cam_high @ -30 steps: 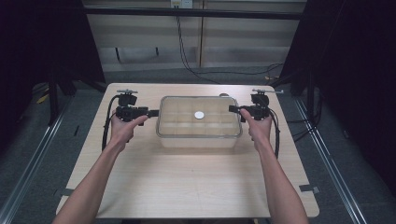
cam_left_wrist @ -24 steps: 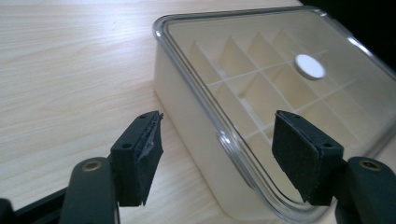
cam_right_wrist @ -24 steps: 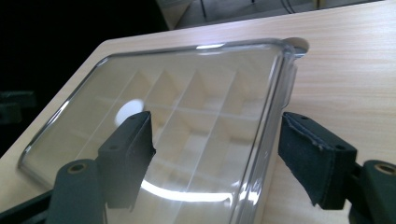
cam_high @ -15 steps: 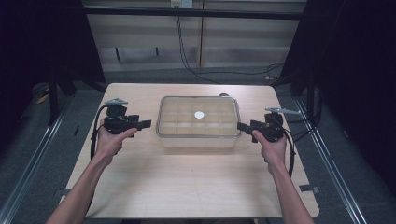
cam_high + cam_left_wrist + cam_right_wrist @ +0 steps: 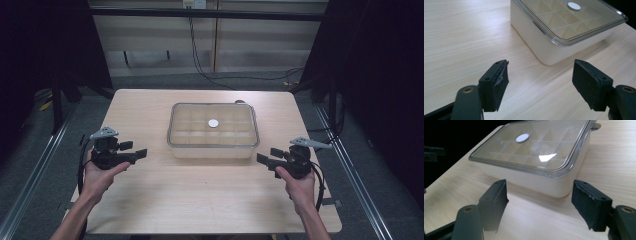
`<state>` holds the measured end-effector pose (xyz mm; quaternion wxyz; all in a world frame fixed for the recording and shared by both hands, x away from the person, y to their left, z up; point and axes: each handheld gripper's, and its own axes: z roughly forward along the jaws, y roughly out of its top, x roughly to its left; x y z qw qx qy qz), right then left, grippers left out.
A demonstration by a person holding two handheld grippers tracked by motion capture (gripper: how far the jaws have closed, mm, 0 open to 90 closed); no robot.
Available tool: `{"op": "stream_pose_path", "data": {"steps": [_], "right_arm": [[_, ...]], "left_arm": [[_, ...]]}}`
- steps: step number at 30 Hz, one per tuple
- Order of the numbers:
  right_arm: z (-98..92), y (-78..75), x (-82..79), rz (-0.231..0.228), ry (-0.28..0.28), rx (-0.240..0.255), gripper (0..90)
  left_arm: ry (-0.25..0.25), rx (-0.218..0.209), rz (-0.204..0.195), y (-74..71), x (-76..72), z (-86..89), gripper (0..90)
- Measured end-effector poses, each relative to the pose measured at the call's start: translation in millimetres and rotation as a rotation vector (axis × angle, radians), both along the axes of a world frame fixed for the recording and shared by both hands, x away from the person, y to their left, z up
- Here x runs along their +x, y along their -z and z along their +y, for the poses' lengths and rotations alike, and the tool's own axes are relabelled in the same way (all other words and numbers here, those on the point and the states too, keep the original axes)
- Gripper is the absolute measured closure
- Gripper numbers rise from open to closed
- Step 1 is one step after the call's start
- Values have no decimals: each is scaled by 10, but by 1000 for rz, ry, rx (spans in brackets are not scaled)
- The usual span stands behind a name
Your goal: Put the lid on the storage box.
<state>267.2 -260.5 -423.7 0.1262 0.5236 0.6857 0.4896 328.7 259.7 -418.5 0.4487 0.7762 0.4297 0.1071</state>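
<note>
Both hand-held grippers have drawn back from the cream rectangular plastic box (image 5: 213, 131), which they flanked closely a second ago; now each sits well apart from the box, toward the person's edge of the pale wooden counter (image 5: 200, 200). Left of the box and nearer the person, the left hand-held gripper (image 5: 141, 153) points at the box's near left corner, its jaws spread wide with nothing between them, as the left gripper view confirms (image 5: 540, 82). Right of the box, the right hand-held gripper (image 5: 263, 160) aims at the near right corner, jaws likewise parted and empty (image 5: 539, 203). The box itself rests in the middle of the counter, unmoved, closed by a clear lid with a grey rim (image 5: 213, 124); a grid of compartments shows through the lid, and a small white round disc (image 5: 213, 123) sits at the lid's centre. A dark tab (image 5: 596, 126) juts from the box's far side.
</note>
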Motion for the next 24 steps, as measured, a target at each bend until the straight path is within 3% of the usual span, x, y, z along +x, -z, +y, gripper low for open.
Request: {"op": "stream_pose_path", "data": {"steps": [5,8,10,14,17,19,21,23,24], "right_arm": [[9,17,-186,-4,6,2,284],[-2,74,-305,18,4,-7,281],[-18,107,-392,22,12,-2,281],[-59,160,-563,19,38,0,281],[-80,188,-668,12,49,-34,280],[-95,222,-733,3,69,-31,275],[-100,276,-767,12,81,-47,267],[-105,333,-760,32,65,-47,253],[-102,346,-760,37,63,-55,251]], "left_arm": [[-27,21,-7,21,-177,69,288],[-49,3,-4,70,-291,124,289],[-39,25,-5,101,-361,131,289],[-36,24,-7,155,-510,133,281],[-28,33,-5,219,-632,110,273],[-34,31,-7,291,-730,91,277],[14,20,15,363,-780,64,330],[2,58,24,435,-810,27,327],[30,80,33,440,-812,19,318]]}}
